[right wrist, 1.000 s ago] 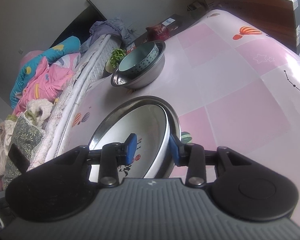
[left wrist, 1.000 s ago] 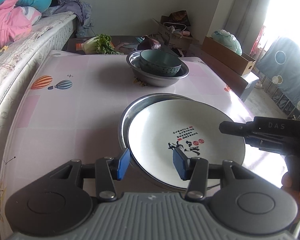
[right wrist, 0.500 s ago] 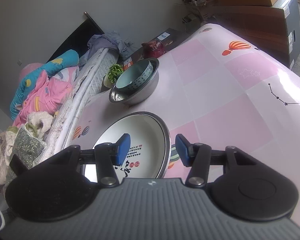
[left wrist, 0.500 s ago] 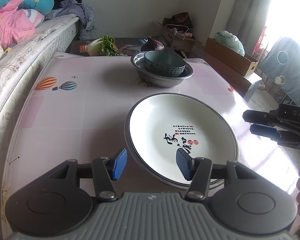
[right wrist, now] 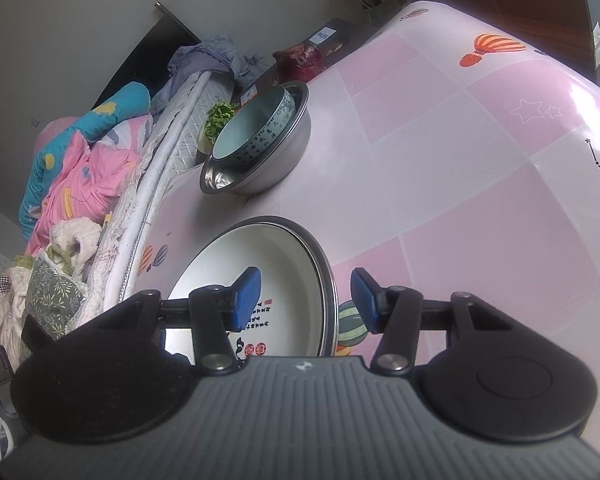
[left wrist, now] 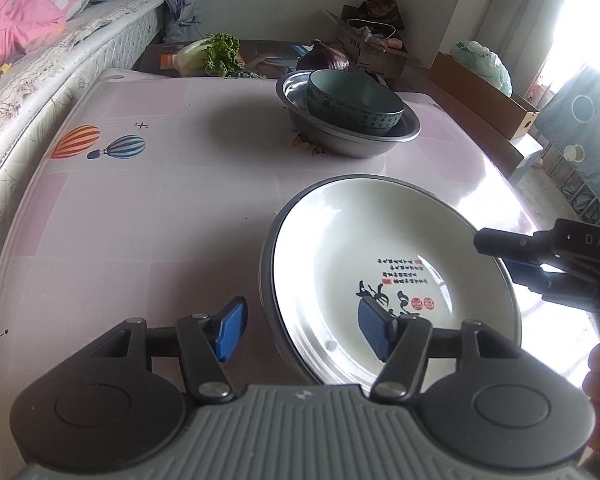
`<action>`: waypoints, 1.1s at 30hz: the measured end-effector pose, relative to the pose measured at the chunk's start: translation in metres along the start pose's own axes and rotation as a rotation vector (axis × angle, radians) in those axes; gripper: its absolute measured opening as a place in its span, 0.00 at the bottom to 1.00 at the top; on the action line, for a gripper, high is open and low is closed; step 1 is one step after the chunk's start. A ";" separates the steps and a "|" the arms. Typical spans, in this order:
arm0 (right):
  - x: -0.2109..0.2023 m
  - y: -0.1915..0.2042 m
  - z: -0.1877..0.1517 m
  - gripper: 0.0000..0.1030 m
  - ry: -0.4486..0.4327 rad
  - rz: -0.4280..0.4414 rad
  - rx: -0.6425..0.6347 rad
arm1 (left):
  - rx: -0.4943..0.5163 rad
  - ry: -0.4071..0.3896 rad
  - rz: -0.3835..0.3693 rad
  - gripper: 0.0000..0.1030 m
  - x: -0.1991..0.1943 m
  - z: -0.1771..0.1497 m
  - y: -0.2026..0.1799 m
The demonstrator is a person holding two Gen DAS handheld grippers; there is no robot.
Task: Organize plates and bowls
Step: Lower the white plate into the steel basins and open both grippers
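Note:
A white plate with black and red writing (left wrist: 380, 256) lies inside a shallow steel plate (left wrist: 269, 264) on the pink table; it also shows in the right wrist view (right wrist: 268, 268). Farther back, a teal bowl (left wrist: 352, 98) sits in a steel basin (left wrist: 404, 128); the bowl (right wrist: 252, 132) and basin (right wrist: 276, 160) also show in the right wrist view. My left gripper (left wrist: 300, 330) is open, its jaws astride the plates' near rim. My right gripper (right wrist: 306, 300) is open over the plates' right rim; it also shows in the left wrist view (left wrist: 496, 256).
A bed with pink and blue bedding (left wrist: 24, 12) runs along the table's left side. Greens (left wrist: 216, 54) and a dark red bag (left wrist: 328, 58) lie behind the table. Cardboard boxes (left wrist: 484, 92) stand at the back right.
The white plate has settled level inside the steel plate. Both grippers have opened wider and drawn back slightly from the rim.

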State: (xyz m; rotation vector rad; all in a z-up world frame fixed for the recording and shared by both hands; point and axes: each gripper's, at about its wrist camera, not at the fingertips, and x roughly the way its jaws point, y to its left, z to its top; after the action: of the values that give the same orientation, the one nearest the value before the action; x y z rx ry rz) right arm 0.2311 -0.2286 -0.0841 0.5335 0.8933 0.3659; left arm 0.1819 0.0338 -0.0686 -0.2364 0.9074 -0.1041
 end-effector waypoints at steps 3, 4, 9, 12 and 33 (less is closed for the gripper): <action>0.004 0.008 0.000 0.56 0.017 0.007 -0.027 | -0.011 0.020 -0.030 0.57 0.005 0.002 -0.002; 0.005 0.010 0.000 0.58 0.019 0.002 -0.038 | -0.010 0.024 -0.034 0.58 0.005 0.002 -0.003; 0.003 0.007 0.001 0.61 0.032 0.037 -0.008 | 0.001 0.029 -0.015 0.58 0.003 0.000 -0.007; 0.001 0.005 0.000 0.61 0.039 0.043 0.001 | -0.017 0.041 -0.031 0.58 -0.001 -0.003 -0.005; -0.034 0.000 -0.033 0.61 0.052 0.032 0.009 | -0.045 0.075 -0.080 0.58 -0.029 -0.038 -0.008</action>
State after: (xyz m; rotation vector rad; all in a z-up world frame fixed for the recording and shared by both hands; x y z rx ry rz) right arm 0.1842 -0.2363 -0.0794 0.5493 0.9380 0.4067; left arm 0.1341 0.0253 -0.0670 -0.3123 0.9754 -0.1681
